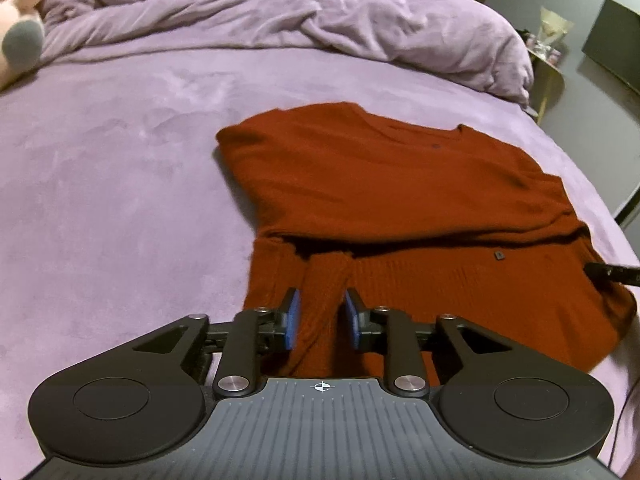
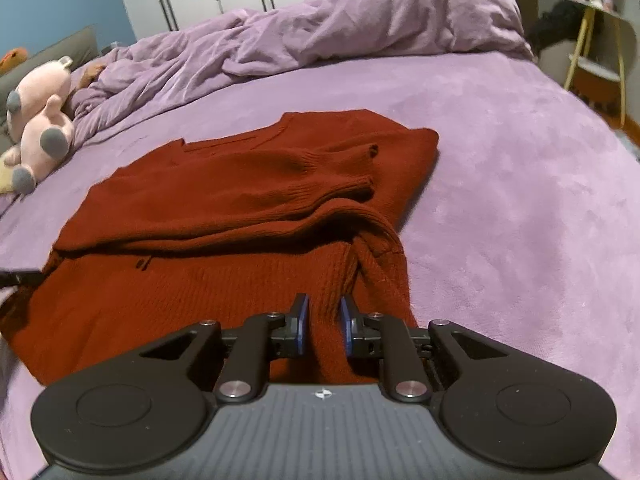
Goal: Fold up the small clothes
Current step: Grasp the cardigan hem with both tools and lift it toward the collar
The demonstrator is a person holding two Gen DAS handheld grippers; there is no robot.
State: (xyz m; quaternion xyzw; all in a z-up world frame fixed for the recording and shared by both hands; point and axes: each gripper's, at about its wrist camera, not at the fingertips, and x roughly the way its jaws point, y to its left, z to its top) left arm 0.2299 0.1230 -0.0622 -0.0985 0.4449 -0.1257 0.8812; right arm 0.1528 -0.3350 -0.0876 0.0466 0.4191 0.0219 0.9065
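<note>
Red sweater [image 1: 400,200] lies spread on the bed [image 1: 120,160], sleeves folded across the body, hem nearest both grippers. Left gripper [image 1: 320,316] pinches a ridge of hem knit between its pads; right gripper [image 2: 324,320] likewise clamps a bunch at the opposite hem corner. My worry: loose knit could slip out on one side during the lift, skewing the fold, and the folded sleeves ahead could slide off. No containers in sight.
</note>
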